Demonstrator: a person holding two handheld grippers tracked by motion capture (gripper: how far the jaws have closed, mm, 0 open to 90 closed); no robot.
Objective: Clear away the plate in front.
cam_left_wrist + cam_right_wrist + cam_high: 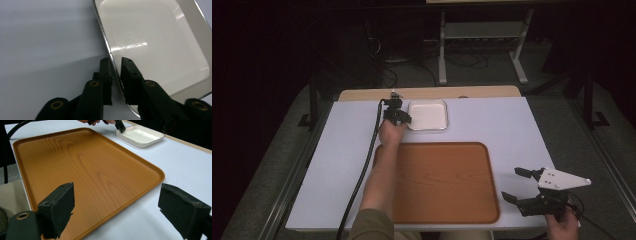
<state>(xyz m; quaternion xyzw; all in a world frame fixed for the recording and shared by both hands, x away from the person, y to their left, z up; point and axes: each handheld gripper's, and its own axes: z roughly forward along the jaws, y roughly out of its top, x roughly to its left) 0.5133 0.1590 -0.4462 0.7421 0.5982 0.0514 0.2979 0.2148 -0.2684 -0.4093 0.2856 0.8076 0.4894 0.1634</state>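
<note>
A shallow white dish with a metal rim stands at the back middle of the white table, just behind a wooden tray. My left gripper is at the dish's left edge. In the left gripper view the two jaws of my left gripper straddle the rim of the dish, one inside and one outside, pressed onto it. My right gripper hovers open by the table's front right corner, beside the tray. In the right gripper view its gripper has nothing between the jaws and faces the tray and the far dish.
The white table top has bare room to the left and right of the tray. A black cable trails from the left gripper along the forearm to the front edge. A metal stand sits on the floor behind the table.
</note>
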